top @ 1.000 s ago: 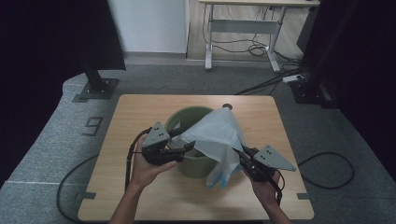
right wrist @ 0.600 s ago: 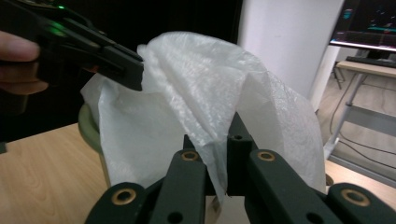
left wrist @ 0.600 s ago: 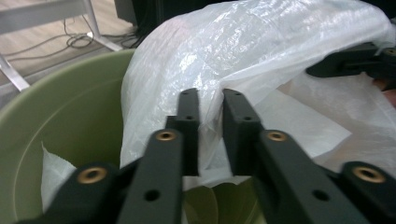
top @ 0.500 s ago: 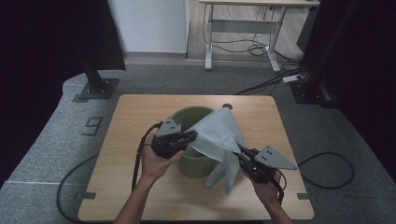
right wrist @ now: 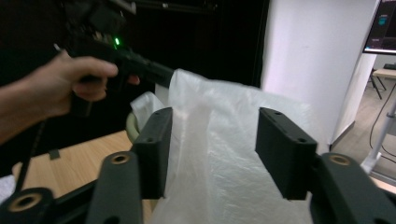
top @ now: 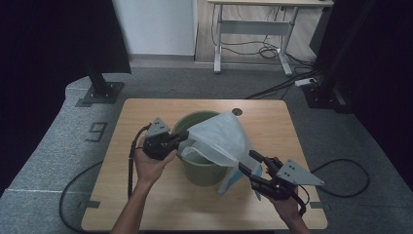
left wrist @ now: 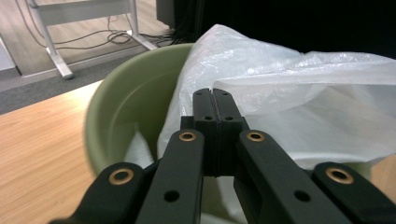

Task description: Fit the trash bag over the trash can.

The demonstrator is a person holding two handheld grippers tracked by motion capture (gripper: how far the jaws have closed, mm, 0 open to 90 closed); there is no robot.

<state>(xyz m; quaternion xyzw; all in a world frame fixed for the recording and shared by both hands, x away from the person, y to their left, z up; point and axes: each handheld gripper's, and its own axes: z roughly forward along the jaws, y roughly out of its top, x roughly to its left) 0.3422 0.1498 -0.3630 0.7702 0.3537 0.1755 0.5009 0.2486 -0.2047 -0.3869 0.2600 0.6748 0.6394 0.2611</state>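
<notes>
Left gripper [top: 179, 139] now tents thin white bag [top: 221, 139].

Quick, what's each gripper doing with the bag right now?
Left gripper: closed, fingers pinching the edge of the plastic bag at the green bucket rim.
Right gripper: open, just been opening; bag between the fingers, not gripped.
</notes>
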